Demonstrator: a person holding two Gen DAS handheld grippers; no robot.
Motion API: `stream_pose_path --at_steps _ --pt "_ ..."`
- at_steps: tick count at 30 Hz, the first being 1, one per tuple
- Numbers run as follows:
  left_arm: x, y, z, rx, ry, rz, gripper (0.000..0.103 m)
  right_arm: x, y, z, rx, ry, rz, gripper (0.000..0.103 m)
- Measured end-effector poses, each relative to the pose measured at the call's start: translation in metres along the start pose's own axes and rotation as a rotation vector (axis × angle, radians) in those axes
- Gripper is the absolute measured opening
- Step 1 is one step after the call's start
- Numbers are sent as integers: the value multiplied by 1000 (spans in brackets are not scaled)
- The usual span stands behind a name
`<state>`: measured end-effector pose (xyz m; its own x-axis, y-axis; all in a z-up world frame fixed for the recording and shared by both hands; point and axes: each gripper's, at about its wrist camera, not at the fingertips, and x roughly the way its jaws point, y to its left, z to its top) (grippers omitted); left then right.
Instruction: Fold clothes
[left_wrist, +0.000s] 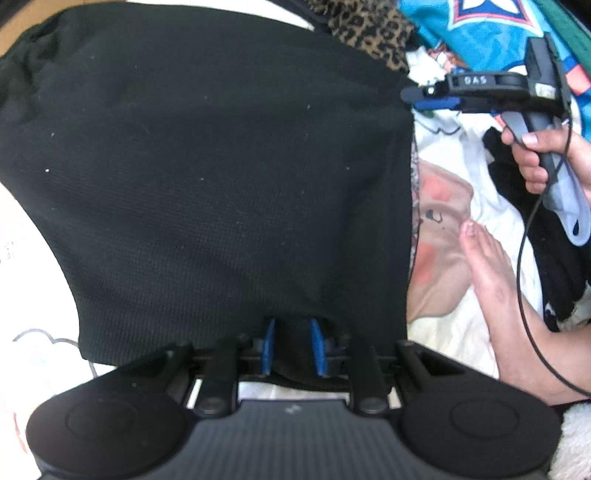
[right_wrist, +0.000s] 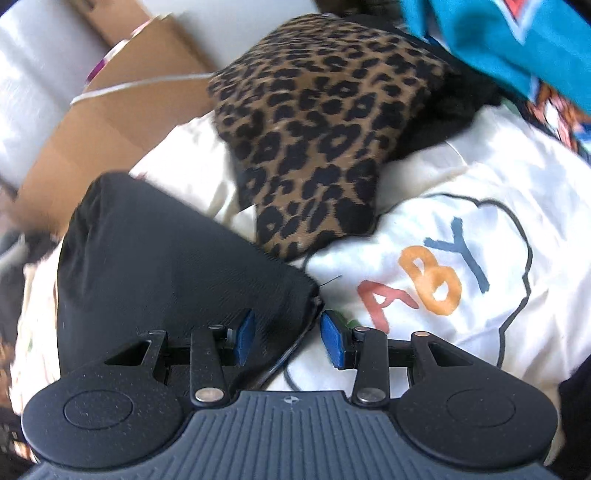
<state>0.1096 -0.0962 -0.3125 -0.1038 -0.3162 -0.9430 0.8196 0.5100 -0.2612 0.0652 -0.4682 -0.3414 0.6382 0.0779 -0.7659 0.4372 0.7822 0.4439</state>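
Note:
A black knit garment (left_wrist: 207, 177) lies spread flat and fills most of the left wrist view. My left gripper (left_wrist: 291, 345) has its blue pads (left_wrist: 269, 345) on either side of a fold of the garment's near hem; the pads stand a little apart with cloth between them. My right gripper (left_wrist: 424, 98) shows at the garment's far right corner. In the right wrist view the right gripper (right_wrist: 288, 338) is open, its pads (right_wrist: 334, 343) straddling the corner (right_wrist: 295, 291) of the black garment (right_wrist: 159, 258) without gripping it.
A leopard-print cloth (right_wrist: 317, 122) lies beyond the black garment. A white cloth printed "ABY" (right_wrist: 436, 280) lies to the right, a teal printed cloth (right_wrist: 498, 40) at the back right. A cardboard box (right_wrist: 110, 122) stands back left. A bare foot (left_wrist: 495, 273) rests on the bedding.

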Motion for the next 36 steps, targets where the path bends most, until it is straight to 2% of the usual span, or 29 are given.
stream_pose_path --at_steps 2,6,11,16,27,31,36 --pt "3 -2 7 -11 38 12 23 3 -8 -1 57 -13 13 46" --pt "10 -5 13 -61 77 44 23 10 -25 -2 199 -14 99 47" --pt "14 0 13 -198 91 68 25 18 -48 -7 349 -34 213 47" --pt "15 -3 8 -275 70 109 25 26 -60 -9 451 -32 323 46" --pt "13 -17 -9 -393 0 210 28 4 -48 -12 388 -86 473 46" --pt "15 -25 -12 -379 -13 242 33 7 -35 -11 300 -72 456 46" --pt "13 -23 -18 -381 -18 241 34 14 -34 -10 272 -71 416 46"
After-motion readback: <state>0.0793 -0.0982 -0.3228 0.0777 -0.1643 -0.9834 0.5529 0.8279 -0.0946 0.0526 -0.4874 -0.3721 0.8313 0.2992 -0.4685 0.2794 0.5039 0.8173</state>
